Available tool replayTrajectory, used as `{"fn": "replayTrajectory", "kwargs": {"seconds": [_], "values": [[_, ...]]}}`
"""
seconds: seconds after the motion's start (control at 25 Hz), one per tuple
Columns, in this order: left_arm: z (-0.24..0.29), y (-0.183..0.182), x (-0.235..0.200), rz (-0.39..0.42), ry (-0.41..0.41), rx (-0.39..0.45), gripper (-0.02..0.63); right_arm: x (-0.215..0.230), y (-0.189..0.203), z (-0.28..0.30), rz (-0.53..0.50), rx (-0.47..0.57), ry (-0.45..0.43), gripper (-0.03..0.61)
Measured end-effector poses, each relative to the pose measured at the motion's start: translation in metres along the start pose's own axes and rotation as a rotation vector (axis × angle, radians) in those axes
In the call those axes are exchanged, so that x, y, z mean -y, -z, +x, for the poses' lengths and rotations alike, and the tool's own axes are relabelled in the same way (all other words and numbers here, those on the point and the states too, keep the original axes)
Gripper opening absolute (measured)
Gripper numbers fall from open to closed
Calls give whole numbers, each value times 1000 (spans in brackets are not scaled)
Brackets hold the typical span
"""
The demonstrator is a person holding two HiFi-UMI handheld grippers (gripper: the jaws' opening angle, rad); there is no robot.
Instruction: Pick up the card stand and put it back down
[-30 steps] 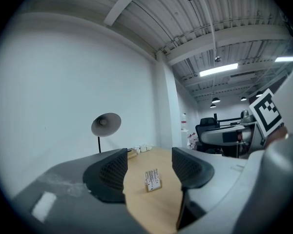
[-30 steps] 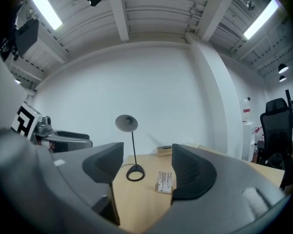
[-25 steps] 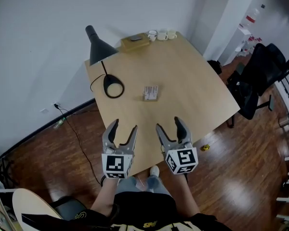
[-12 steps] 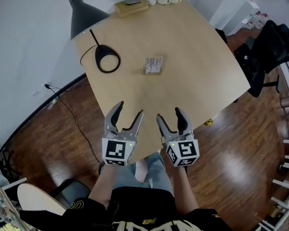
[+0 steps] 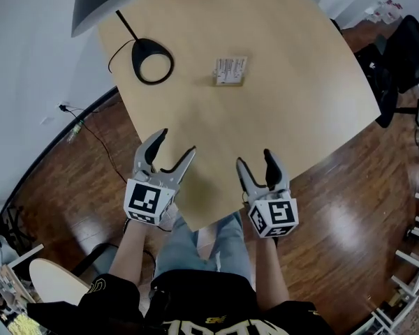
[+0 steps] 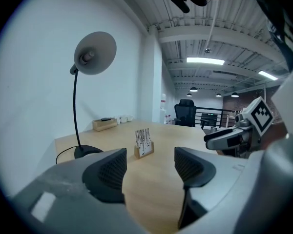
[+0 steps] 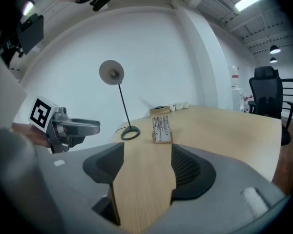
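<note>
On the pale table point(image 5: 300, 82) sits a card stand point(image 5: 230, 71).

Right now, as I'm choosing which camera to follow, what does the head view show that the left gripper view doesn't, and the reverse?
Only the head view: the dark wooden floor and the person's blue-jeaned legs. Only the left gripper view: bright ceiling strip lights and small white cups at the table's far edge. Both: the small wooden card stand, the black desk lamp, the light wooden table and the open right tool.
</note>
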State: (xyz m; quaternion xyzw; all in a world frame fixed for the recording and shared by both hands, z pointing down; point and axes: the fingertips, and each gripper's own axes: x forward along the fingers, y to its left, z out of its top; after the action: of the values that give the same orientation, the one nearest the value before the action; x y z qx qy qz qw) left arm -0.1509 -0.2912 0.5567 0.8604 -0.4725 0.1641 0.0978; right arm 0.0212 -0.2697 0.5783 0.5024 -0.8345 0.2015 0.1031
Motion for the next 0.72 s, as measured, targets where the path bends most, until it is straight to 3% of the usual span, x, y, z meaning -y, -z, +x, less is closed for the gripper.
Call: {"fn": "replayTrajectory", "kwargs": {"seconds": [0.12,0.32,0.48,0.72], "values": [[-1,5,-24,16,20,-14,325,10,7,7,12,-5,11,311],[4,19,-81,103,37,-85,383,24,11,22,13,-13,14,311],[26,23,-122,131,54,-137,489,42,-1,38,66,24,53,311],[92,10,-131,162,184,-117,614,46,-16,68,45,22,33,307]]}}
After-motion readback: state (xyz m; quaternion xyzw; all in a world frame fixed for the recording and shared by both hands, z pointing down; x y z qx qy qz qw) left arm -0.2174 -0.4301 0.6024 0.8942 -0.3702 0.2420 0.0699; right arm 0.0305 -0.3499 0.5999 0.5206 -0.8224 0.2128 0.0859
